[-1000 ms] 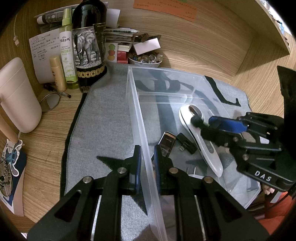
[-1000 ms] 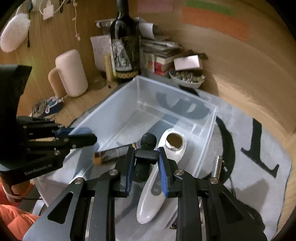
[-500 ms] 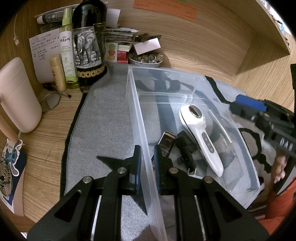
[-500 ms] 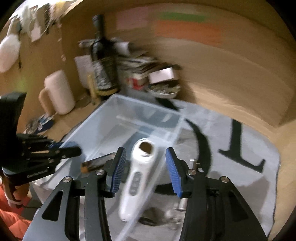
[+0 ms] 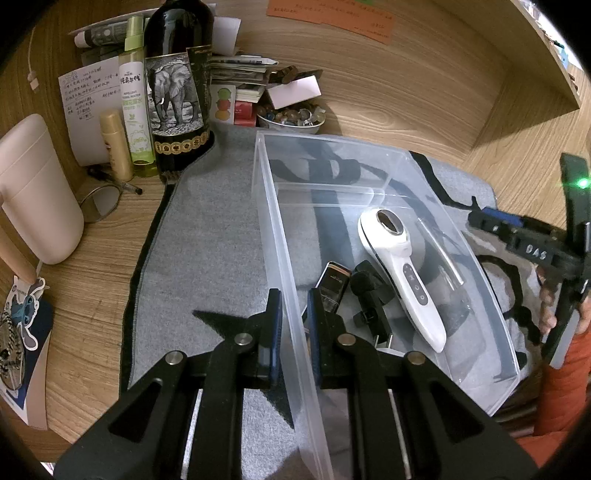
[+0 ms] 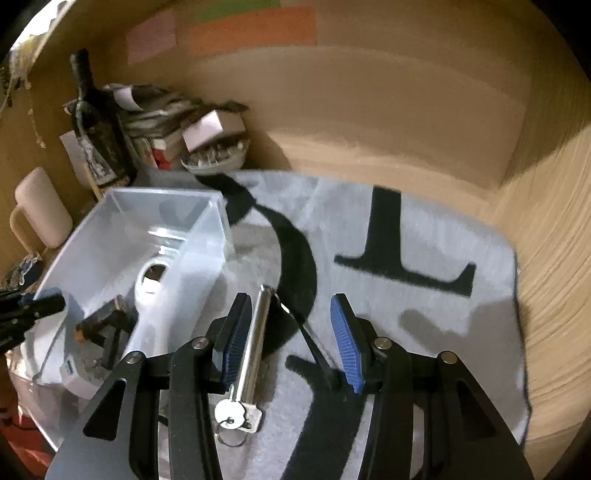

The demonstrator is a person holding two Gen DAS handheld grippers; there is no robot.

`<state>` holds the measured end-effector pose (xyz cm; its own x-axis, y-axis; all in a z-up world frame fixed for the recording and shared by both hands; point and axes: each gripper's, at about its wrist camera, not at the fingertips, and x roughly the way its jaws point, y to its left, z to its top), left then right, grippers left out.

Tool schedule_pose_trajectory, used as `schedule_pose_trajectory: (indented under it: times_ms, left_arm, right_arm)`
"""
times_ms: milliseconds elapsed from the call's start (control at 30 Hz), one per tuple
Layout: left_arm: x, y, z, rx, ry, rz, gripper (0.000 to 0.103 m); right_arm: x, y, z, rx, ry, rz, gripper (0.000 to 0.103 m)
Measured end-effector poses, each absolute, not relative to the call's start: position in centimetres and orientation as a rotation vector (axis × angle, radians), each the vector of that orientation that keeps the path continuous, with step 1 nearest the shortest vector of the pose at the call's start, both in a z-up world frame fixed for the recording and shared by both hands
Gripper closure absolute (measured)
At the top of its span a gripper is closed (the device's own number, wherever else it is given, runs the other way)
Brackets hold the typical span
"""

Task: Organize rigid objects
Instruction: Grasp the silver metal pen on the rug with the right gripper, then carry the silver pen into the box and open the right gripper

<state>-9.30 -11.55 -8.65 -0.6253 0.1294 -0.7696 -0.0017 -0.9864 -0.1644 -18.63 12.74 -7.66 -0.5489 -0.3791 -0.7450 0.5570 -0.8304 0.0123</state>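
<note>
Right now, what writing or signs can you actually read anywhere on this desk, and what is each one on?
"DAS": on the right gripper, seen from the left wrist camera.
"REPELLENT FLORAL WATER": on the green spray bottle; its larger characters are not legible to me.
Elephant picture, no readable words: wine bottle label.
Large black "L": on the grey mat.
Handwritten note and orange wall note: too small to read.

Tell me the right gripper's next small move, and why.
Probably shift the right gripper slightly left and lower it to centre on the metal cylinder, then close. Its jaws, which have just been opening, stand apart with nothing pressed; the cylinder lies on the mat right by the left finger, outside the bin, whose wall the left gripper clamps.
</note>
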Motion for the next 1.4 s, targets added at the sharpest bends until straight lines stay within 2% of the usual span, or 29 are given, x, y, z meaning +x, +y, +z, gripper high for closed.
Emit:
schedule_pose_trajectory:
  times_ms: [333,433,533,933,1400]
  left_arm:
    - [-9.3,-11.5,-8.6,-1.324,-0.229,2.759,0.090]
    - [-9.3,-11.5,-8.6,-1.324,-0.228,2.759,0.090]
    - [-9.3,-11.5,-8.6,-1.324,-0.228,2.759,0.090]
    - [-9.3,-11.6,-8.7,-1.325,-0.226,2.759,0.090]
    - [-9.3,-11.6,-8.7,-1.325,-0.226,2.758,0.090]
  right_arm:
    - [-18.2,10.6,-11.8,1.183,0.365,-2.231,0.063]
    - [-18.7,10.4,-13.0,1.231,0.367,-2.213,0.079]
    - [-18.7,10.6,-13.0,1.210,0.367,-2.240,0.089]
    - [-17.7,12.7,-8.4,1.051,0.264,-2.349,0.089]
    - [-14.1,11.6,-2.5,0.795,0.239,-2.366,0.089]
